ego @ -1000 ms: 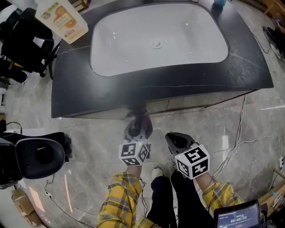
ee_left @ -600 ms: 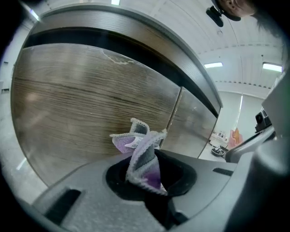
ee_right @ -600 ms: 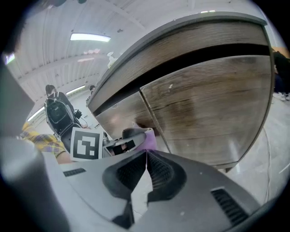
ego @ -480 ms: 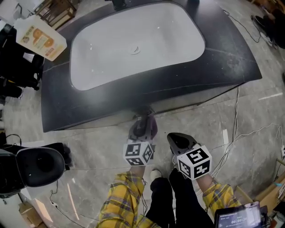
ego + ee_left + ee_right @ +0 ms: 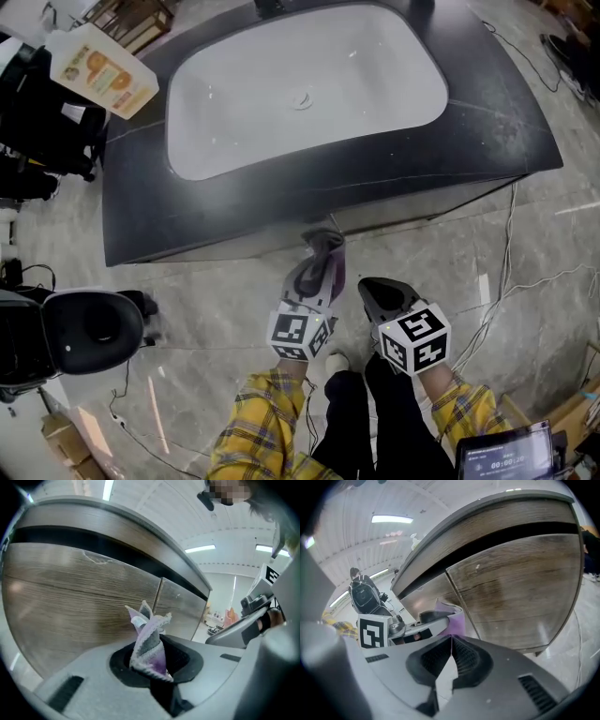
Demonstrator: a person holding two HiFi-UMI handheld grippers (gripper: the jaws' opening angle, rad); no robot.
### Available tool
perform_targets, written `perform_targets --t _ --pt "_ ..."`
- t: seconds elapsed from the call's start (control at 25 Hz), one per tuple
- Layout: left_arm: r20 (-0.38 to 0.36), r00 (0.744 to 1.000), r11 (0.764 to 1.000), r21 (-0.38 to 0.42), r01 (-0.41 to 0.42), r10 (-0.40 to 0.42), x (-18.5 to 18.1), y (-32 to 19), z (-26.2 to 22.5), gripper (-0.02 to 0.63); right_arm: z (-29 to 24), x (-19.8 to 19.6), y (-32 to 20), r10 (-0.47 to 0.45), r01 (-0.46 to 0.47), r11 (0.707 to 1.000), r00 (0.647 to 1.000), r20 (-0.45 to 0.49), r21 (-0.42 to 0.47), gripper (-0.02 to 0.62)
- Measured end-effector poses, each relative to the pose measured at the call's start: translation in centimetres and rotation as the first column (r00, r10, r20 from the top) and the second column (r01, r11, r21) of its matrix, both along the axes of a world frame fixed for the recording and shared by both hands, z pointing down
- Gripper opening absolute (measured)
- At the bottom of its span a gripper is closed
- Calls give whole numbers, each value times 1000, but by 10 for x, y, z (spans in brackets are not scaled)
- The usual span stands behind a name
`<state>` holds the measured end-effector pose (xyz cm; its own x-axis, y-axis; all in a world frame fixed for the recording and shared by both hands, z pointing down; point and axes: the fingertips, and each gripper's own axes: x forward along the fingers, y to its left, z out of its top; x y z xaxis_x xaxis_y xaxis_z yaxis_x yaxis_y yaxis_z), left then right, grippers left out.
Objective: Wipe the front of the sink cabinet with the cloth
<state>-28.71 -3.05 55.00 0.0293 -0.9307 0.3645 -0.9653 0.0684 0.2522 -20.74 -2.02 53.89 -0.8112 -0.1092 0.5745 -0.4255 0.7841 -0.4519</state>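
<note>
1. Left gripper (image 5: pixel 151 666) clamps cloth (image 5: pixel 149 641), which pokes up near cabinet front (image 5: pixel 65 606); can't tell if touching.
2. Right gripper (image 5: pixel 450 663) closed, empty.
3. Only head view shows sink (image 5: pixel 384 75).

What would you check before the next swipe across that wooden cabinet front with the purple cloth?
1. Grip on the cloth: the left gripper is shut on it. Ok.
2. Cloth past the jaws: a bunched tuft stands up out of them, enough to wipe with. Ok.
3. Cloth against the cabinet front: the tuft is close to the wood, but contact does not show. Cannot tell.
4. Right gripper: shut, empty, beside the left one and apart from the cabinet. Ok.
5. Cable on the floor: it lies off to the person's right, not under either gripper. Ok.
</note>
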Motion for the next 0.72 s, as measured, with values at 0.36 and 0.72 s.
perform_targets --t 0.36,0.72 --pt "27 986 985 -54 166 -165 -68 80 6 51 5 -43 46 -108 108 994 994 0 -15 6" --pt "64 950 948 -76 310 -305 -130 153 12 51 14 -95 107 -243 243 970 970 -11 -25 6"
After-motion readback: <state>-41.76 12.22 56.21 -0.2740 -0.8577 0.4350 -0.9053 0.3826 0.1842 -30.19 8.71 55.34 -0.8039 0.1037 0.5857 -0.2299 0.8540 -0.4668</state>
